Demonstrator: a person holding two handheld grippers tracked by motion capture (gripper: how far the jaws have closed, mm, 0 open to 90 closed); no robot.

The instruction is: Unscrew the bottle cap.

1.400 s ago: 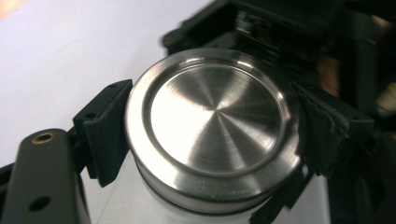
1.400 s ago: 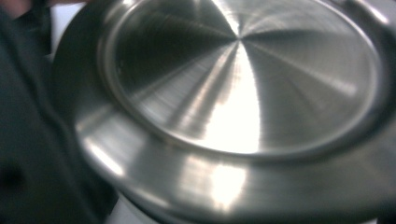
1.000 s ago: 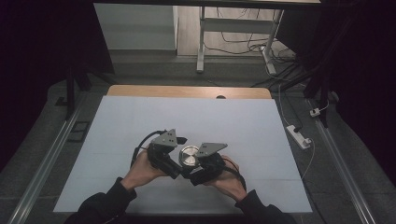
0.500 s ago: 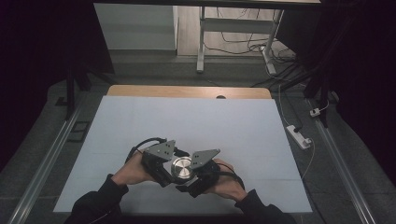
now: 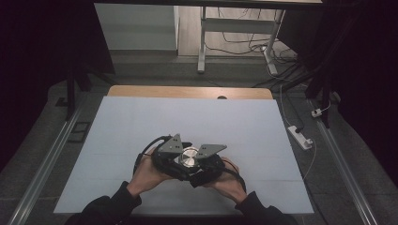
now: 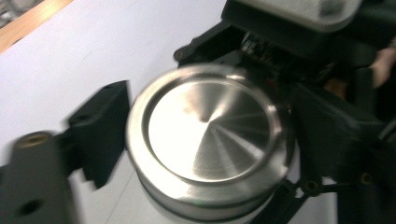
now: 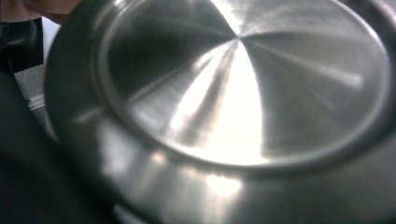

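Since the earlier high-view frames both hands have slid slightly toward the person and a bit left, taking the steel container (image 5: 190,156) along; the two grey plates now sit closer round its lid; left gripper (image 6: 205,186) jaws have just been opening again after a brief close, container between them; right gripper (image 5: 202,168) unchanged, clenched on the container.

Container is held just over the white table sheet (image 5: 187,117), near the person's edge, between the two tools; in the left gripper view its round brushed lid faces up, one black jaw just beside its left wall, the other jaw on the right blends into the right gripper's black body; can't tell whether the left pads press the wall or stand just off it; blur on the left jaw. Right gripper view is very close to the lid, smeared; own jaws not made out; bit of a finger (image 7: 46,9) at the top left corner.

Around: wooden table edge (image 5: 187,91) beyond the sheet; power strip (image 5: 300,137) on the floor at right; cables (image 5: 244,42) and a white stand leg (image 5: 202,37) farther back; dark curtains either side; nothing on the sheet in the way.
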